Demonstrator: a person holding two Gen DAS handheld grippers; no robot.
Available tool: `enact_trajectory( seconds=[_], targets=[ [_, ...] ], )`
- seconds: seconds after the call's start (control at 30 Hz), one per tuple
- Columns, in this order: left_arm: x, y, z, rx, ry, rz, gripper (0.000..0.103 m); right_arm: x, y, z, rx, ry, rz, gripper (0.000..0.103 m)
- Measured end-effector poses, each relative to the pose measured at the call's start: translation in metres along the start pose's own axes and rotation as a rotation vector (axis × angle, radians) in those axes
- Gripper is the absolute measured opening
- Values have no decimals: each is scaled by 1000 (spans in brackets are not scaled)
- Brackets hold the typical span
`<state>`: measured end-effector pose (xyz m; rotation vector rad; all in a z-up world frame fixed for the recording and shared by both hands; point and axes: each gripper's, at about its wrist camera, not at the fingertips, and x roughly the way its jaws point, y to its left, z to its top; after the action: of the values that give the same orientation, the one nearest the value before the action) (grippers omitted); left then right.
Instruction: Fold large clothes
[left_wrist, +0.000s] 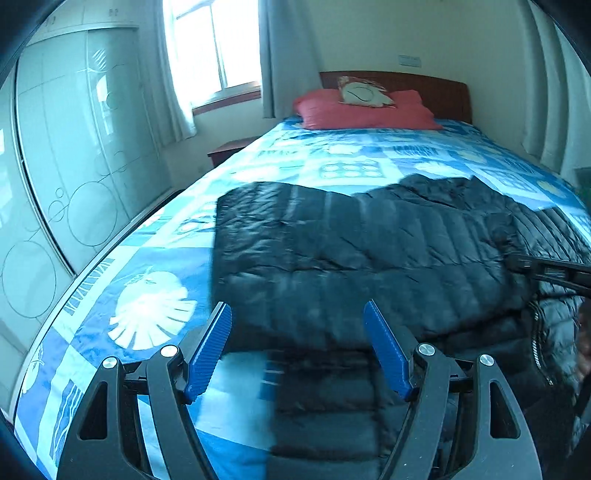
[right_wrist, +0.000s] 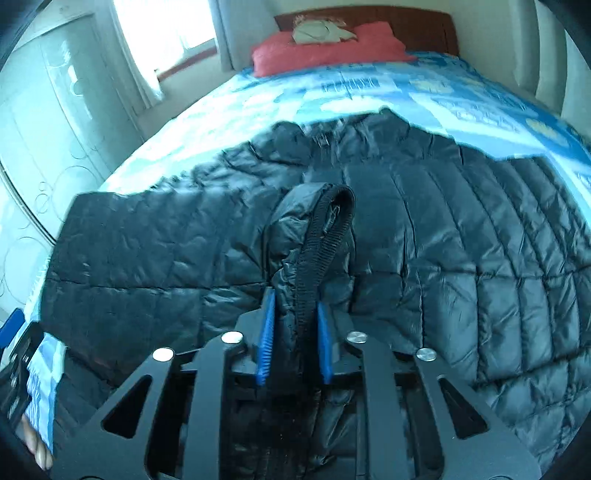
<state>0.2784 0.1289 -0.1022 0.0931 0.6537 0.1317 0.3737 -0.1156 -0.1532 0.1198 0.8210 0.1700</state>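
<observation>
right wrist: jacket cuff (right_wrist: 317, 236) between tongs (right_wrist: 295, 332)

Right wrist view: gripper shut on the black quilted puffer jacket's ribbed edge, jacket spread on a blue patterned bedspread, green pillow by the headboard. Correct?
Not quite: the pillow is red, not green, as the right wrist view shows. The rest holds: the right gripper is shut on the black quilted puffer jacket, spread on the blue patterned bedspread.

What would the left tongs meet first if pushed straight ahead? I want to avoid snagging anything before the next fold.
Probably the black quilted puffer jacket spread on the blue patterned bedspread. The open left tongs point at its near folded edge, with nothing between, though depth is uncertain.
</observation>
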Motion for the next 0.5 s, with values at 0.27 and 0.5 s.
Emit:
enact_trajectory(
  seconds=[0.27, 0.5],
  targets=[
    [13, 18, 25, -114, -18, -38, 73, -57, -68, 18, 6, -117, -148, 16],
    [29, -11, 40, -161, 33, -272, 78, -58, -133, 14, 53, -95, -268, 16]
  ],
)
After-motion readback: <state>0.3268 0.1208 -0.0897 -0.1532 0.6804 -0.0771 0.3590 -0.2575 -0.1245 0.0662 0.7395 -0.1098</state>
